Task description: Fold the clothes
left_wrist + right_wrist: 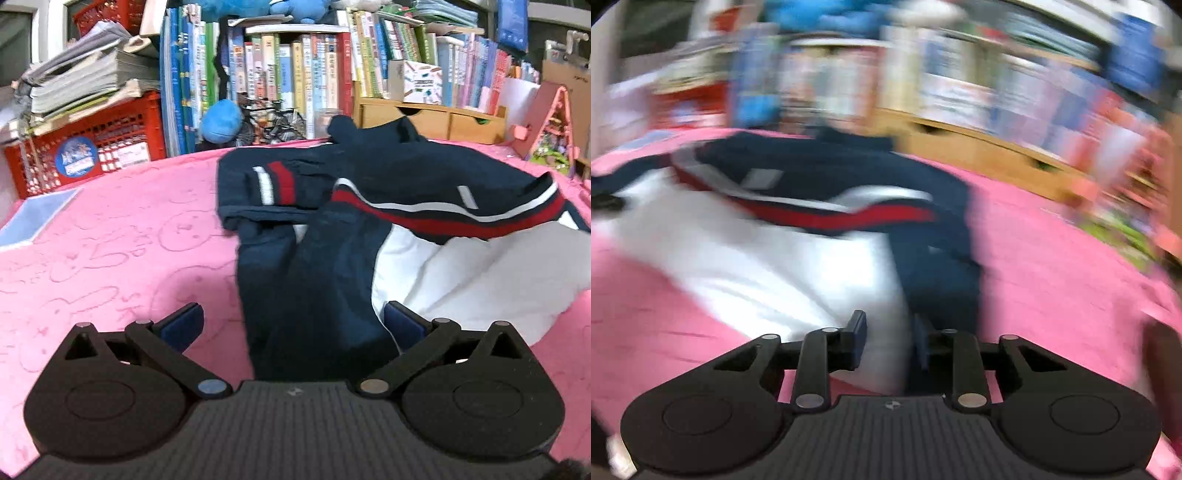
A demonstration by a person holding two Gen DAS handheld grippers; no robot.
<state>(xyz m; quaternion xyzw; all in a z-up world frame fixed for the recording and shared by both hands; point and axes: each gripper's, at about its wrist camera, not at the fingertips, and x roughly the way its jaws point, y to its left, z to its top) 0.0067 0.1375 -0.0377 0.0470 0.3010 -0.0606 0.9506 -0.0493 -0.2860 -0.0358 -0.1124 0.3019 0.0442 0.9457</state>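
Note:
A navy, white and red striped garment [332,206] lies crumpled on the pink cover [110,251]. In the left wrist view my left gripper [293,321] is open wide, with a navy part of the garment lying between its fingers, not pinched. The right wrist view is motion-blurred. There my right gripper [888,332] stands partly open over the garment's near edge [820,266], where white and navy fabric meet; cloth lies between its fingers, and I cannot tell whether they grip it.
Behind the pink surface stand a red crate [81,147] with stacked papers, rows of books [288,74], a wooden drawer unit [432,118] and a pink toy house [550,122]. A light blue patch [37,218] lies at the left.

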